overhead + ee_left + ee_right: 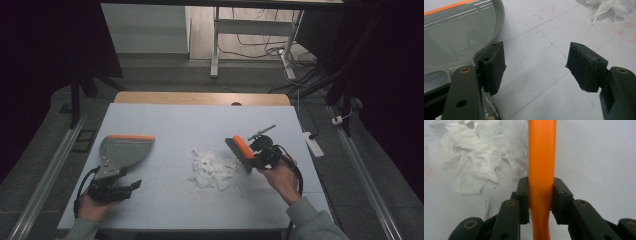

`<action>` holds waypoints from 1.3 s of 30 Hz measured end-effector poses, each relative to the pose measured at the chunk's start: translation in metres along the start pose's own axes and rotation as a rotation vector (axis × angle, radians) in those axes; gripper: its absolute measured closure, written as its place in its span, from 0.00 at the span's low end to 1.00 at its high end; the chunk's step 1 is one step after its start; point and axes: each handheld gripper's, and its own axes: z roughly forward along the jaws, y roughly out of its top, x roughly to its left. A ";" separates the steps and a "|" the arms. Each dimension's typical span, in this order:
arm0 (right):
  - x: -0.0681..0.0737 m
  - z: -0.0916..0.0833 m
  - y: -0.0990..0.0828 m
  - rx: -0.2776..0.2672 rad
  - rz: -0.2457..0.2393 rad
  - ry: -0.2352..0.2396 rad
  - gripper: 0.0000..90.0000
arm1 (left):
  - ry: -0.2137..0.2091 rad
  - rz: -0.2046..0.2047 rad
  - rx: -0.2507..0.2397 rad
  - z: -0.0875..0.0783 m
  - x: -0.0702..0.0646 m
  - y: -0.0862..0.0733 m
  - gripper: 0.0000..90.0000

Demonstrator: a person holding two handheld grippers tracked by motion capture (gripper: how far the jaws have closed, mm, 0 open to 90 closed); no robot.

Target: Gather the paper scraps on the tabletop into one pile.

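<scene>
right gripper (541, 202) clamps brush (243, 151) beside paper scraps (212, 169), none swept yet; left gripper (536, 67) jaws gape empty by dustpan (123, 151).

On the white table (165, 120), a pile of torn paper scraps (212, 169) lies between 2 tools. The right gripper (257, 156) holds an orange-backed brush (241, 151) just beside the pile. The left gripper (111, 186) sits at a grey dustpan (122, 151), well apart from it.
</scene>
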 end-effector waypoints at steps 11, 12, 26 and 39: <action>0.035 0.005 0.030 -0.128 -0.085 0.060 0.79 | 0.002 -0.002 -0.004 -0.001 0.000 0.000 0.35; 0.035 0.002 0.030 -0.139 -0.087 0.062 0.79 | 0.001 -0.002 -0.003 -0.001 0.000 0.000 0.35; 0.015 -0.037 -0.004 -0.131 -0.029 0.119 0.79 | 0.000 -0.001 0.001 0.000 0.000 -0.001 0.35; 0.041 -0.023 -0.039 0.052 -0.325 0.250 0.79 | 0.001 0.004 0.004 0.001 -0.002 0.000 0.35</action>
